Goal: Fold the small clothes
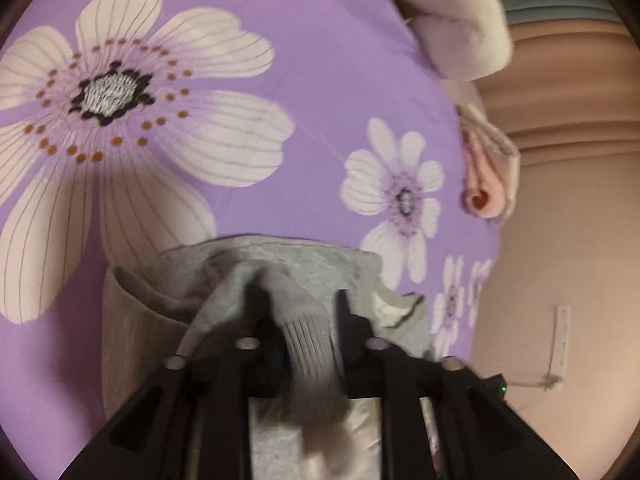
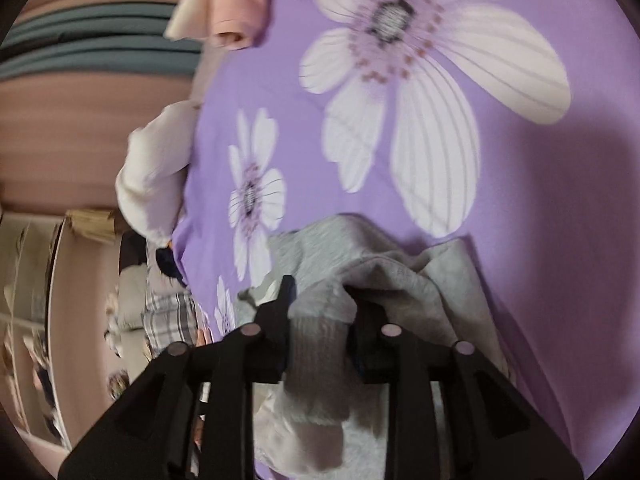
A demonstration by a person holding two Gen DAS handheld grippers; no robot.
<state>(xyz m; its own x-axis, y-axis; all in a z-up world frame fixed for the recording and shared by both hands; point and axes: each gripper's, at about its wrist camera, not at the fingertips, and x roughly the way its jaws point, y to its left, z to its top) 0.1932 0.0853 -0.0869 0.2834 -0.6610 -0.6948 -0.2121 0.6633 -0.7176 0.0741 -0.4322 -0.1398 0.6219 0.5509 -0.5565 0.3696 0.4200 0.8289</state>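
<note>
Purple floral sheet (image 1: 328, 80) lies bare ahead; both grippers' jaws pinch ribbed edges of the grey garment (image 1: 280, 268).

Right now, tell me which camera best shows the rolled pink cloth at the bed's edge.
Left wrist view: the rolled pink cloth is sharp, its curled end facing the camera. Right wrist view shows it blurred and cropped at the top.

a bedroom in a home was shown. a purple sheet (image 1: 320, 80) printed with large white flowers was spread over a bed, and soft clothes, a cream fleece (image 1: 460, 20) and a pink rolled garment (image 1: 484, 176), were piled at its edge. pinkish walls (image 1: 560, 240) were seen beyond the bed, and a plaid cloth (image 2: 168, 316) and blurred household clutter were glimpsed beside it.
</note>
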